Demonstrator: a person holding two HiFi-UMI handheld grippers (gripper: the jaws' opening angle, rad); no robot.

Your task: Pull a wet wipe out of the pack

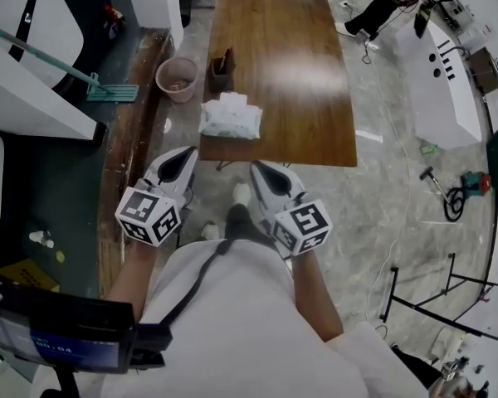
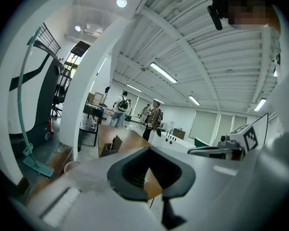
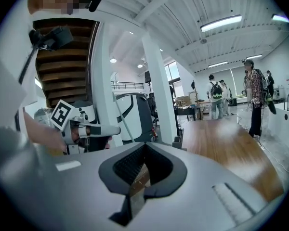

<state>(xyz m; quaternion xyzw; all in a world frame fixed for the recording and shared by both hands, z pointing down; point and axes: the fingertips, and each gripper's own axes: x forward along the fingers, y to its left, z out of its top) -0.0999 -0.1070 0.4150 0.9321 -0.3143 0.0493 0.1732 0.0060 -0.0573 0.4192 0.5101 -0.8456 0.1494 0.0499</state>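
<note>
The wet wipe pack (image 1: 230, 116), white and crumpled, lies on the near left corner of the brown wooden table (image 1: 299, 98). My left gripper (image 1: 185, 153) and right gripper (image 1: 256, 167) hover side by side just short of the table's near edge, below the pack in the head view. Neither touches the pack. Both are shut with nothing between their jaws. In the left gripper view the left gripper (image 2: 148, 150) points over the table (image 2: 115, 136). In the right gripper view the right gripper (image 3: 144, 147) does the same. The pack shows in neither gripper view.
A small dark open box (image 1: 221, 69) stands on the table behind the pack. A pink bucket (image 1: 177, 79) sits on the floor left of the table, with a mop (image 1: 108, 89) beyond it. A white counter (image 1: 444, 81) runs along the right. People stand at the far end.
</note>
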